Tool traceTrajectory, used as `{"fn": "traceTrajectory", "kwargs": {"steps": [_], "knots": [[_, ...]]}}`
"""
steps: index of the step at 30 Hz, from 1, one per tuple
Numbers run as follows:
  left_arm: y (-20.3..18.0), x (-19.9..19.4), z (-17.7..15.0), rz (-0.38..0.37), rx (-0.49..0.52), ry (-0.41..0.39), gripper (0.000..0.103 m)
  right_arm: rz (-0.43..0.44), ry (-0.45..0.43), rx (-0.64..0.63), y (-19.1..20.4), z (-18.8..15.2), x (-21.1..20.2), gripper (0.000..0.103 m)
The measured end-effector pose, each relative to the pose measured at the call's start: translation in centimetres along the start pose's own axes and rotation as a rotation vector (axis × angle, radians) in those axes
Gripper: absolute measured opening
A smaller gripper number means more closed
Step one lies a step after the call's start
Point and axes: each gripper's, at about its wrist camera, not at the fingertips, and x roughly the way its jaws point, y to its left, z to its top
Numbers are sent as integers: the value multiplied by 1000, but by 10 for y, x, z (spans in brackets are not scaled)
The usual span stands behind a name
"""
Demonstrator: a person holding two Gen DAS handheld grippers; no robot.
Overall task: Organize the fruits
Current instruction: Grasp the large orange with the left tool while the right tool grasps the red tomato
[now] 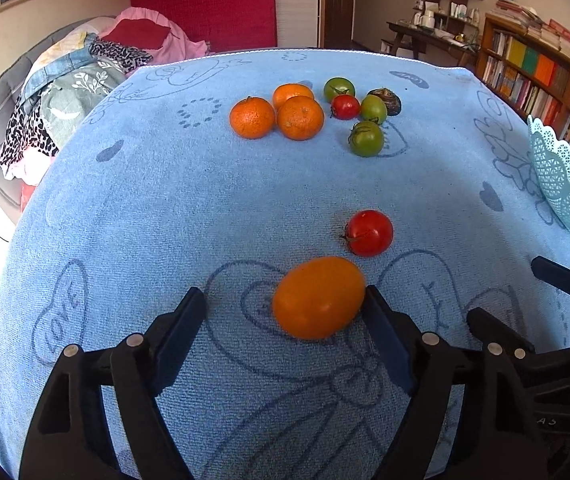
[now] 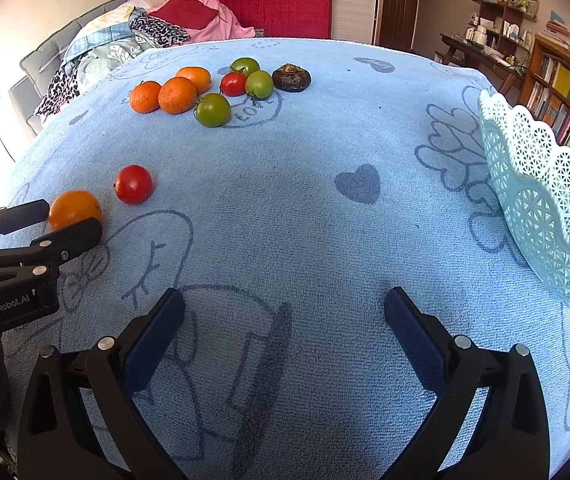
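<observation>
Sorting barely begun: the basket (image 2: 545, 208) at the table's right edge shows no fruit. Left gripper (image 1: 285, 308), fingers wide, brackets the oval orange fruit (image 1: 319, 298) near the front edge, gripping nothing; its long axis runs finger to finger. Right gripper (image 2: 285, 308) gapes empty.

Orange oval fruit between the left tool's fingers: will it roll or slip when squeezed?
The orange oval fruit looks smooth and glossy, so it may slip. Its rounded shape could roll on the blue towel. The left tool is open, its right finger touching.
</observation>
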Motion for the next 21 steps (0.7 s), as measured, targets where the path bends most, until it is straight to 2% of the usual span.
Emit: {"fn": "traceTrajectory", "kwargs": {"steps": [5, 8, 13, 20, 21], "knots": [[7, -6, -1, -96, -24, -27, 51, 16, -4, -9, 2, 2, -2, 101], [12, -15, -2, -120, -39, -52, 43, 47, -11, -41, 11, 7, -7, 99], [12, -32, 0, -94, -19, -107, 40, 109, -29, -87, 35, 25, -10, 82], [17, -33, -1, -102, -16, -102, 41, 201, 0, -127, 53, 51, 9, 53], [18, -33, -1, -102, -18, -100, 41, 216, 5, -130, 55, 53, 12, 52]]}}
